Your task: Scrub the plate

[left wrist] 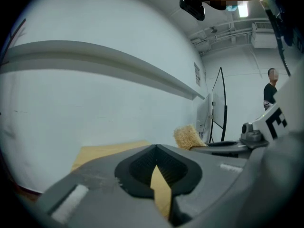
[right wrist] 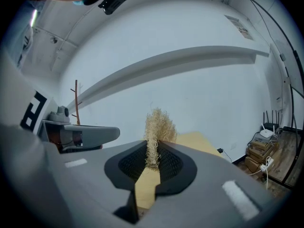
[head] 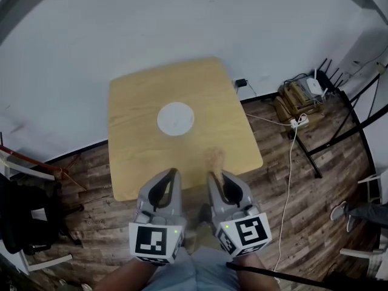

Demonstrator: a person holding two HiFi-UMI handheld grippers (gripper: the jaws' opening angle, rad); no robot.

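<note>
A white round plate lies near the middle of a square wooden table. My left gripper hovers over the table's near edge, shut with nothing between its jaws; in the left gripper view only a thin slit shows. My right gripper is beside it, shut on a tan fibrous scrubber that sticks out past the tips. The right gripper view shows the scrubber pinched between the pads of the right gripper. It also appears in the left gripper view as a scrubber. The plate is ahead of both grippers, apart from them.
The table stands against a pale wall on a wood-plank floor. A black metal rack, a power strip with cables and a router are at the right. A black bag sits at the left.
</note>
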